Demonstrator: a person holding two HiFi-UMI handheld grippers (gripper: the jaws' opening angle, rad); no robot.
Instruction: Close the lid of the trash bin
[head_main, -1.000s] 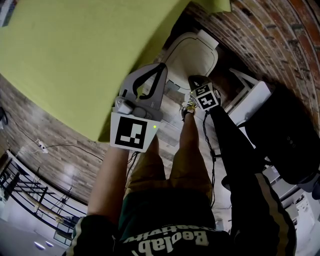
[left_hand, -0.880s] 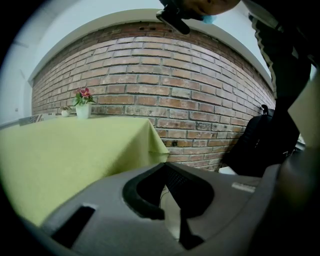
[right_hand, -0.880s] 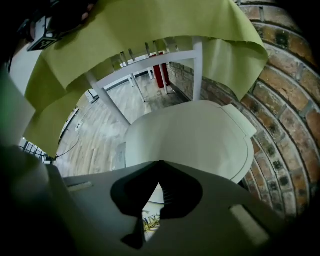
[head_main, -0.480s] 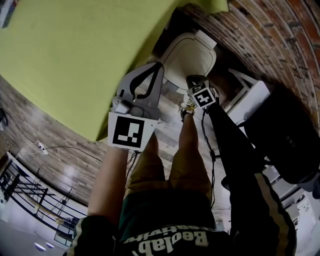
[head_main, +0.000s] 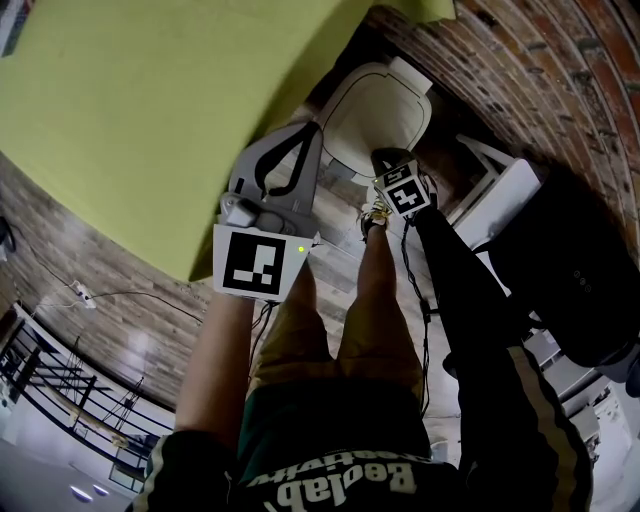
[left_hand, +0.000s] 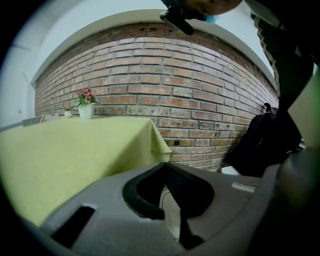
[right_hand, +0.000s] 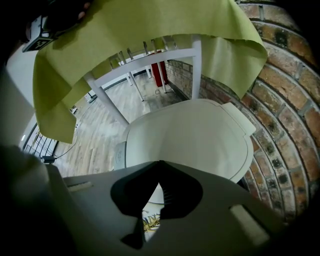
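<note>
Left gripper (head_main: 316, 130) has crept slightly up and left over the last second, and the right gripper (head_main: 386, 158) has lifted a little too.

Head view: both are over the white, rounded-rectangle plastic lid (head_main: 380, 105) of the trash bin. The bin stands on the floor between the yellow-green cloth (head_main: 140, 110) draped over the tabletop and the red brick wall (head_main: 520, 60).

Left gripper view: jaws pinched together, nothing held, cloth and bricks ahead.

Right gripper view: tips touching and empty, pointing down at the lid. It's smooth and cream-white, seemingly lying flat across the bin, with its hinge tab towards the wall.
</note>
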